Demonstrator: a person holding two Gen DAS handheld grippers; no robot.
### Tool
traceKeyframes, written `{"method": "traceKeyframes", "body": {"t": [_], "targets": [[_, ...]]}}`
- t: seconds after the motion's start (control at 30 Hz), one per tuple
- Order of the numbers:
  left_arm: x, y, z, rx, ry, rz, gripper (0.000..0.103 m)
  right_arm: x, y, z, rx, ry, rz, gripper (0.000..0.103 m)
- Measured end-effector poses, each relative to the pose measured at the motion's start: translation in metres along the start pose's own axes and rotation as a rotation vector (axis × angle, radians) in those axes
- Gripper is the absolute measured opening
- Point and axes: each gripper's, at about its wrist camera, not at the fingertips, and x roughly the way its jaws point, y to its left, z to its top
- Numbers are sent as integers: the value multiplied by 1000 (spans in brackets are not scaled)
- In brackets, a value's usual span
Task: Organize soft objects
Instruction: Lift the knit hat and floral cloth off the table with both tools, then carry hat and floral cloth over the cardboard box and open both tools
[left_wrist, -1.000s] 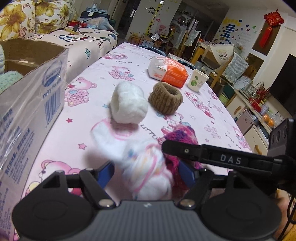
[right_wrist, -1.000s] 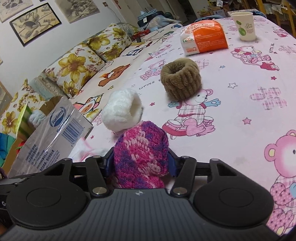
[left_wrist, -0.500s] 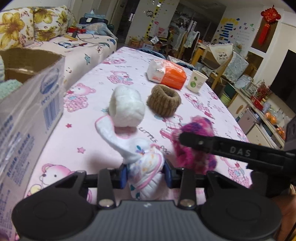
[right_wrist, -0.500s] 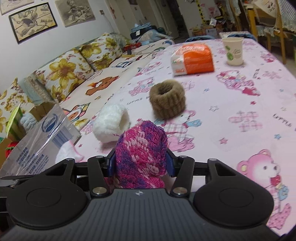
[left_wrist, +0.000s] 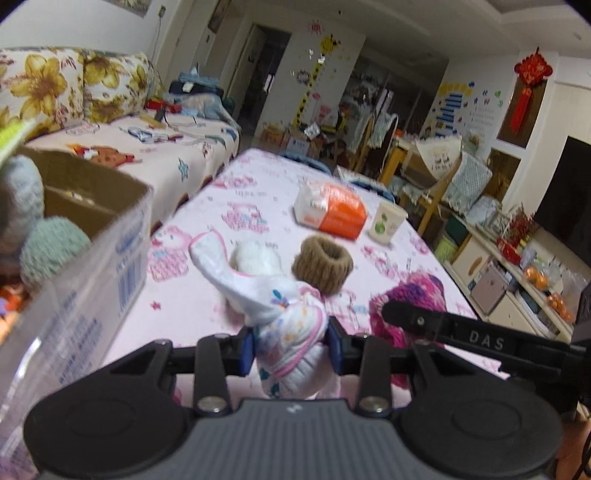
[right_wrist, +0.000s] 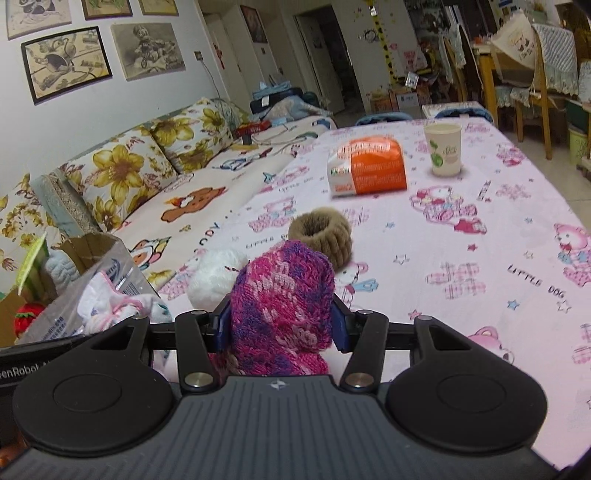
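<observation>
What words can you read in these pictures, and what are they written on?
"DAS": on the right gripper's black finger.
"LITTLE DOG": printed on the pink tablecloth.
"enRobot": cut off at the frame's edge, on the left gripper's black body.
Orange tissue pack: print too blurred to read.
Paper cup: green logo, text too small.
Cardboard box: blue label blurred.
</observation>
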Motion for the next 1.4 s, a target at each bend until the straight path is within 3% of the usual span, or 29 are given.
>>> {"method": "traceKeyframes", "body": {"t": [0.4, 0.67, 0.9, 1.13, 1.4], "targets": [[-37, 9, 18, -22, -183, 69, 37, -12, 27, 4, -25, -42, 29, 64], [-65, 28, 32, -85, -253, 116, 37, -14, 51, 8, -7, -36, 142, 64], [-105, 55, 46, -144, -333, 276, 38, -16, 82, 9, 18, -18, 296, 64], [-127, 98, 49, -212, -337, 457, 38, -16, 116, -1, 28, 33, 451, 65], [-140, 150, 43, -316, -307, 535, 38, -7, 137, -12, -21, 116, 541, 68]]}}
